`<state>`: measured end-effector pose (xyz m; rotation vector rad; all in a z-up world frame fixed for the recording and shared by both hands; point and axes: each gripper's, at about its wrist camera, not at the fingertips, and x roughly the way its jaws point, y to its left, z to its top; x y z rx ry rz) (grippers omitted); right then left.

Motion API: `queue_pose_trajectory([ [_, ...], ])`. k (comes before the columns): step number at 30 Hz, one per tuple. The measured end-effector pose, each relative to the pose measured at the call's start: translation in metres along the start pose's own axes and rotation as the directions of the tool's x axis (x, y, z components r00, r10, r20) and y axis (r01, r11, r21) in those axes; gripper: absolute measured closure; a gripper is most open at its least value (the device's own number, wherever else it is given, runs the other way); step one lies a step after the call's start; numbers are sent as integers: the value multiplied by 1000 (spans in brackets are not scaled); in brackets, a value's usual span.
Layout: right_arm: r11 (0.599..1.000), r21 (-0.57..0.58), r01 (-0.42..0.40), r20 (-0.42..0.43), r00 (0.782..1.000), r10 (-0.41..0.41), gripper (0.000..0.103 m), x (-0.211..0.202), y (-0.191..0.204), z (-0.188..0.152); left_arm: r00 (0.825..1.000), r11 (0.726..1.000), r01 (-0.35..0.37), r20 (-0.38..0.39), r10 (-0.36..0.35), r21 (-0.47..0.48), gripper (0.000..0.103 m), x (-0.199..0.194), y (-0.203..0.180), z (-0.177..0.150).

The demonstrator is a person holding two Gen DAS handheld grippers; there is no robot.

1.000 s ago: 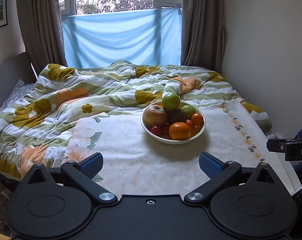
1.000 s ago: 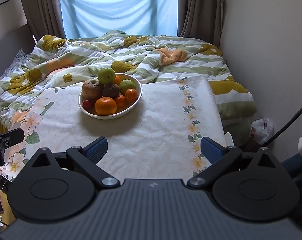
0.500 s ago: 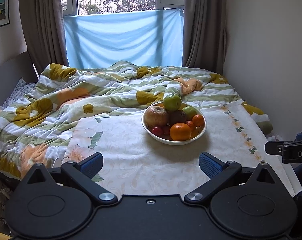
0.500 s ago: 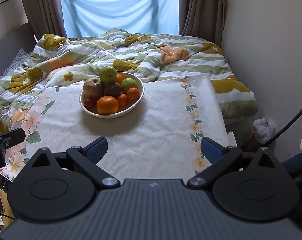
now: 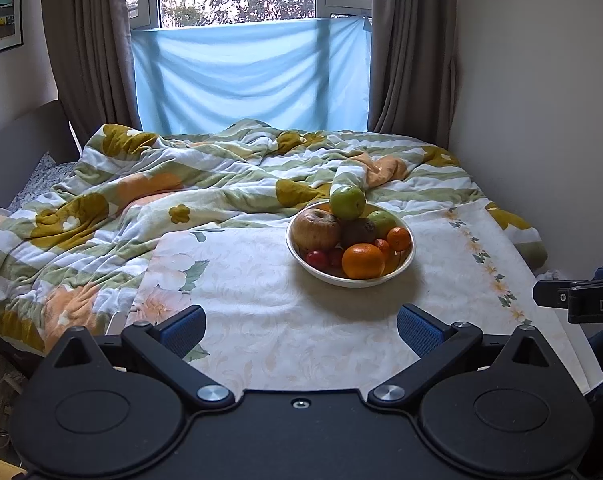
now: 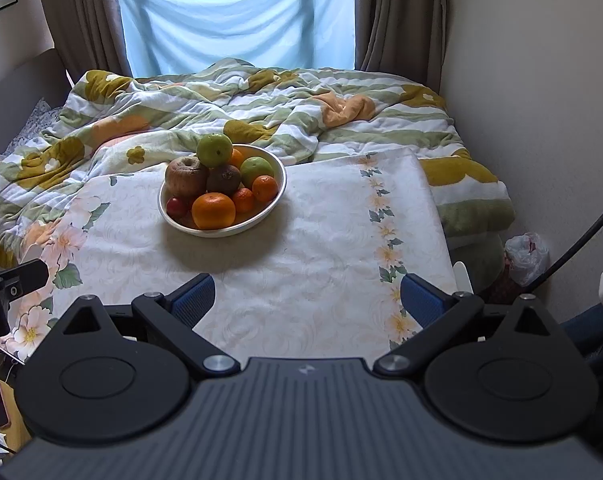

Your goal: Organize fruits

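- Plainly, all the fruit sits heaped in one white bowl point(image 5: 406, 270) on the floral cloth point(image 5: 261, 320), a green apple point(image 5: 347, 202) topmost; no fruit shows loose on the cloth or quilt point(image 5: 101, 216).
- Left gripper point(image 5: 301, 326): jaws spread wide, holding nothing; the bowl lies ahead, slightly right of its centre line.
- Right gripper point(image 6: 307, 294): jaws likewise spread and bare; the bowl point(image 6: 279, 196) lies ahead, left of centre.
- Neither looks clearly nearer; both hang well short of it.
- Heaped fruit fits sorting still to come or just ended.
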<state>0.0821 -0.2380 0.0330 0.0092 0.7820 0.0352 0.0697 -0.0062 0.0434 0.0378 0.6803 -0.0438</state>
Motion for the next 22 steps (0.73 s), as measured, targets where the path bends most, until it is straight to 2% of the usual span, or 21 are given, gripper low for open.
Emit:
queue_pose_trajectory([
  [22,1000,5,-2,1,1000,2,0,3,-2,0,1000,1000,-2,23,2,-4,0,2,-1,2],
])
